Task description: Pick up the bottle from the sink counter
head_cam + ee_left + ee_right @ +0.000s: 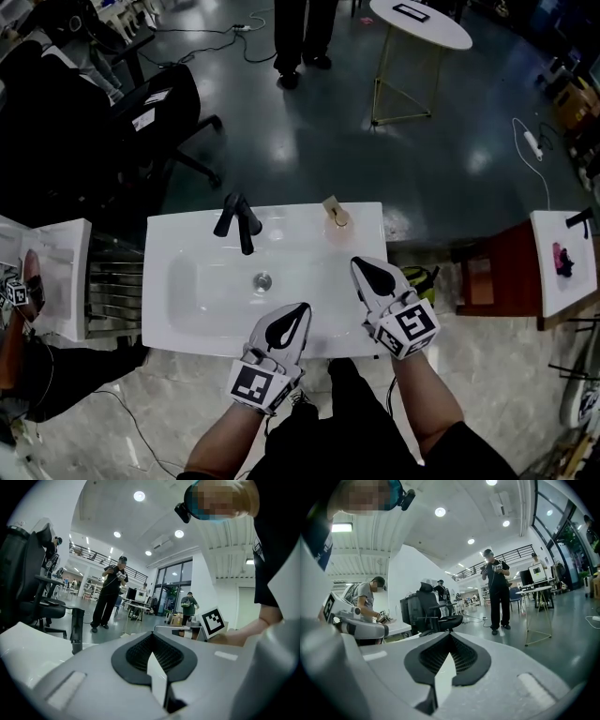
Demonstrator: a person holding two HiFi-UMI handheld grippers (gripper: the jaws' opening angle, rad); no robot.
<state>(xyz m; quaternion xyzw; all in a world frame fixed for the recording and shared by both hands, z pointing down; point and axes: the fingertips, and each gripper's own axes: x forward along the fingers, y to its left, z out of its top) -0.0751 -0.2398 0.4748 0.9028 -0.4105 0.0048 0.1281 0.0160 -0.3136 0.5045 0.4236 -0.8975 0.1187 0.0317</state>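
The bottle (337,217) is seen upright at the upper right of the sink counter (178,234), just up-left of the nearer right gripper (367,272); it and the left gripper (298,314) are clenched empty.

- faucet (236,220) is on the counter's (169,239) back edge, left of middle
- bottle (337,217) is on the back edge too, nearer the right corner
- drain (263,280) is in the basin, just in front of the faucet
- left gripper (298,310) is over the front edge
- right gripper (362,266) is in front of the bottle, not touching
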